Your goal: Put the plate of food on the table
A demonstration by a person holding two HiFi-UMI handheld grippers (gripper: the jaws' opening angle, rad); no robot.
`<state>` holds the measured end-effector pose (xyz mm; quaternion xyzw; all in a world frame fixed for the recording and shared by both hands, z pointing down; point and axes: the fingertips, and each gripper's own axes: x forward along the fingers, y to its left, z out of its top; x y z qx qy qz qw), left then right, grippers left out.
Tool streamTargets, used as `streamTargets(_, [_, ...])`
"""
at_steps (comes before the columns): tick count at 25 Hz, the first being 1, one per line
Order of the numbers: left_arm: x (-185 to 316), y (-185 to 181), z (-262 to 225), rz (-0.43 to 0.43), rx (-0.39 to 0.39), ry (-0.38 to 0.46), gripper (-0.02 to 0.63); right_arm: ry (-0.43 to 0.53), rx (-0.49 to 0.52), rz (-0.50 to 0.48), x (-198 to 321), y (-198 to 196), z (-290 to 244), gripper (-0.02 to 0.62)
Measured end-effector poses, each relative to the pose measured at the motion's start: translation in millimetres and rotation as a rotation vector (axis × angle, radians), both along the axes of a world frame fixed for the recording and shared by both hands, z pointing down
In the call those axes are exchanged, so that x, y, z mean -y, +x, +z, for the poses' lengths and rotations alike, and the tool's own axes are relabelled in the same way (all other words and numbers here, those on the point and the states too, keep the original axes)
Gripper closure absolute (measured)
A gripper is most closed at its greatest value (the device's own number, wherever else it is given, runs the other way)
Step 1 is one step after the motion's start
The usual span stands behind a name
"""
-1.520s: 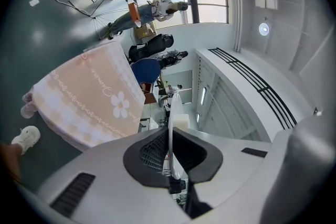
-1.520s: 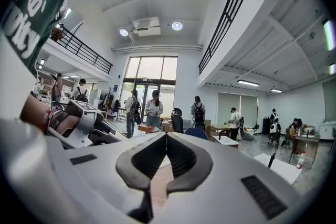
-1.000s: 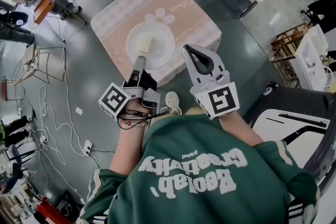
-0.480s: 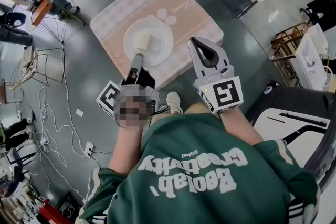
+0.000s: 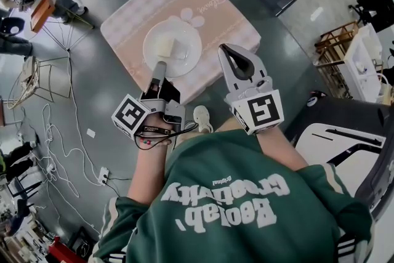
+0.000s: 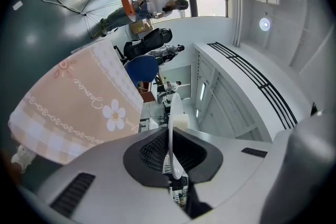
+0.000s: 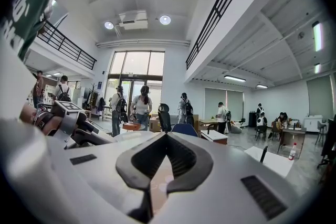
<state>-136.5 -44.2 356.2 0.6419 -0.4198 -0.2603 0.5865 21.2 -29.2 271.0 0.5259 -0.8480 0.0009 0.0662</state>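
My left claw [image 5: 159, 68] clamped on the near rim of the plate [image 5: 178, 52], pale food [image 5: 166, 46] on it, plate over the pink-clothed table [image 5: 215, 15], my right claw [image 5: 237, 61] closed on nothing, just beside the table's near edge

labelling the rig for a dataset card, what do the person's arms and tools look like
The left tool and right tool are light grey with black ribbed insides; each carries a white cube with black square markers. A black cable loops by the left one. Green sweatshirt, white lettering, sleeves pushed up.
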Motion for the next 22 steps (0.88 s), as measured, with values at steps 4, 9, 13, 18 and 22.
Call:
streamTargets(4, [1.8,1.1,-1.1,-0.002,-0.005,0.008,0.580,0.004,0.004,0.005,0.0,2.1,-1.2,0.580])
streamTargets(9, [0.6,0.3,-2.9,-0.003,-0.006,0.014,0.580,0.005,0.005,0.002,-1.3,0.1,-2.7,0.580])
streamTargets(13, [-0.7,-1.8,-3.9,-0.012,-0.008,0.013,0.580,0.006,-0.005,-0.010,-4.2,-3.0,-4.5,0.580])
streamTargets(18, [1.1,-2.5,-4.1,-0.016,-0.008,0.020,0.580,0.008,-0.017,-0.020,-5.9,-5.0,-5.2,0.580])
streamTargets(22, [3.2,-0.8,-3.4,-0.015,-0.007,0.016,0.579,0.004,-0.019,-0.026,-2.1,-5.8,-4.3,0.580])
